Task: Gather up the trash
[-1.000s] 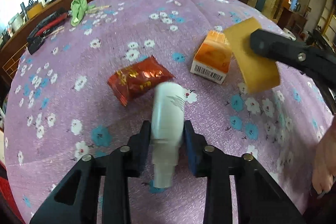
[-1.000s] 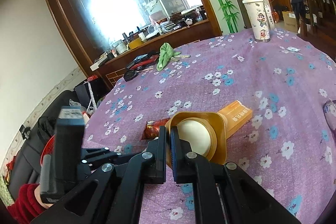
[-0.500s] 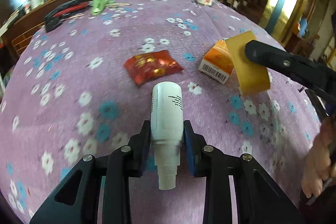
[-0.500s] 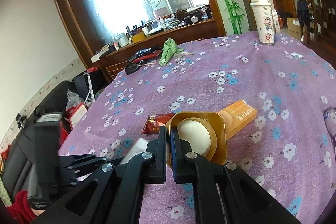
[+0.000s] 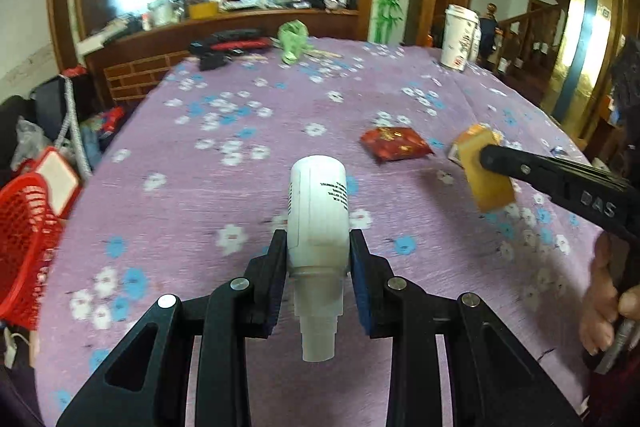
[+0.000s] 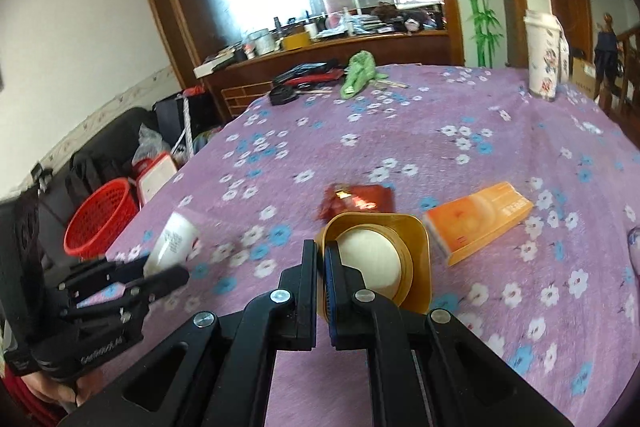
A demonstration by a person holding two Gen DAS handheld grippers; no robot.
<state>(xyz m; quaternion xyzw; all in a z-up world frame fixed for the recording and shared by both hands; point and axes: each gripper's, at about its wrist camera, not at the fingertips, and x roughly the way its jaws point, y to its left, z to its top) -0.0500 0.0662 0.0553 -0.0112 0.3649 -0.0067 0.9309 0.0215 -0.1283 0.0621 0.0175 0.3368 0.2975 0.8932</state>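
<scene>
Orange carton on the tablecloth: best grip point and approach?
Orange carton lies flat on its broad face, so probably come from above and pinch across the narrow width, one finger on each long side, near mid-length. The red snack packet lies apart on its left; both long sides look clear. Both grippers are full now.

We see a worktop [image 5: 248,187] under purple flowered cloth; at its far end stand a tall printed cup [image 5: 459,37], a crumpled green cloth [image 5: 294,39] and black-and-red tools [image 5: 228,45].
</scene>
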